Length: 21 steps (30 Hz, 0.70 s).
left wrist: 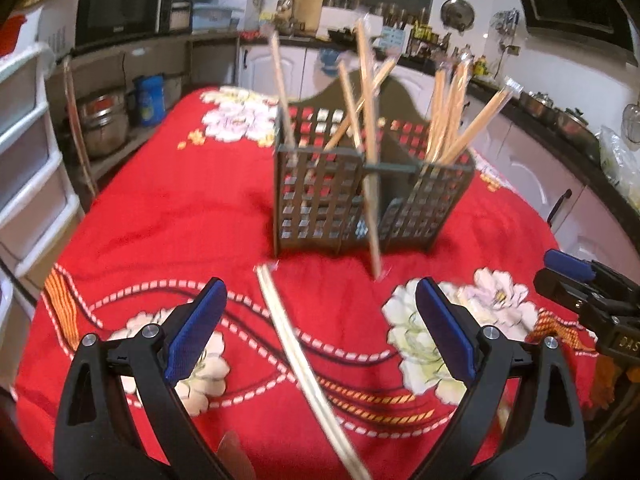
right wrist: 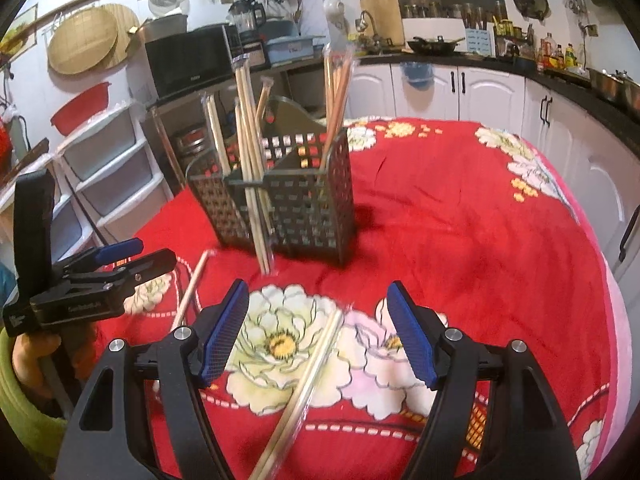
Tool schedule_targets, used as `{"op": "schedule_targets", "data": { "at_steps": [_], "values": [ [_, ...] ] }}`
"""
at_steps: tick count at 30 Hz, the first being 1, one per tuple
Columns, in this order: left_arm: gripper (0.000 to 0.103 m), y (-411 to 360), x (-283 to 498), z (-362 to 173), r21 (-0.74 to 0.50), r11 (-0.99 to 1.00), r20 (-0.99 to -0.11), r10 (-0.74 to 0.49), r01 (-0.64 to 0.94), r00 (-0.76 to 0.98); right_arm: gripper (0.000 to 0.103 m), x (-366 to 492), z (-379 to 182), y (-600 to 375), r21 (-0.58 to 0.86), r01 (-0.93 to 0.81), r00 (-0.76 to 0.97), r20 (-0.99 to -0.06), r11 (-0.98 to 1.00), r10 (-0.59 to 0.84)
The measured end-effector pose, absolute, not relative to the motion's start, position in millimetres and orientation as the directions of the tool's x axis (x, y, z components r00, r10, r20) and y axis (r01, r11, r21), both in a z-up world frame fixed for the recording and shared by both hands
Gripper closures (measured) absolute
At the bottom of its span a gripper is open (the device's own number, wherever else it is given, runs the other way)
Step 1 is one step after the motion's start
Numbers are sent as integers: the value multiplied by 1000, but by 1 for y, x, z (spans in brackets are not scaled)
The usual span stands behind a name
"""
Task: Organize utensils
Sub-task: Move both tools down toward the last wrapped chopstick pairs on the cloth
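Red floral cloth (left wrist: 168,208) is covering the tabletop, w/ a dark perforated caddy (left wrist: 320,200) standing mid-table, already holding several wrapped chopstick pairs in both compartments. One pair (left wrist: 372,216) is leaning against the caddy's front, outside it, tip resting on the cloth. Left gripper (left wrist: 320,328) is hovering w/ jaws spread wide, gripping nothing, straddling a loose wrapped pair (left wrist: 296,352) lying flat on the cloth. Right gripper (right wrist: 316,336) is likewise gaping, empty, over another loose pair (right wrist: 308,384). Risks, as I judge them: thin sticks lying flat on soft cloth could be pinching fabric along w/ the wrapper; slick plastic sleeves may be slipping from the pads; reaching fwd could be knocking the leaning pair over or nudging the light caddy. Writing: partial "DAS" showing on the right gripper body in the left view; lettering on the left gripper body and on the microwave (right wrist: 188,60) is too blurred to read.
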<state>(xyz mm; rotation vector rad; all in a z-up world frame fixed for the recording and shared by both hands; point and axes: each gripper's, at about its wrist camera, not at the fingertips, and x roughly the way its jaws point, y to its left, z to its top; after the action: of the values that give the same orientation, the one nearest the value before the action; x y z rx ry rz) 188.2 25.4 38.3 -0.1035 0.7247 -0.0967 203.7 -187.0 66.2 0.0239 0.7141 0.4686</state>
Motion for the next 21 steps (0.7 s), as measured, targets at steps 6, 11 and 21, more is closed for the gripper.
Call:
{"op": "schedule_targets", "data": {
  "at_steps": [6, 11, 21],
  "values": [
    [18, 37, 190, 18, -162, 986, -696, -136, 30, 705, 34, 202, 48, -183, 186, -404, 619, -665, 895, 418],
    [34, 46, 200, 5, -208, 978, -726, -164, 14, 668, 34, 201, 33, -176, 190, -413, 576, -703, 891, 417],
    [61, 54, 229, -17, -279, 960, -773, -219, -9, 595, 40, 209, 14, -167, 243, -427, 494, -745, 871, 449]
  ]
}}
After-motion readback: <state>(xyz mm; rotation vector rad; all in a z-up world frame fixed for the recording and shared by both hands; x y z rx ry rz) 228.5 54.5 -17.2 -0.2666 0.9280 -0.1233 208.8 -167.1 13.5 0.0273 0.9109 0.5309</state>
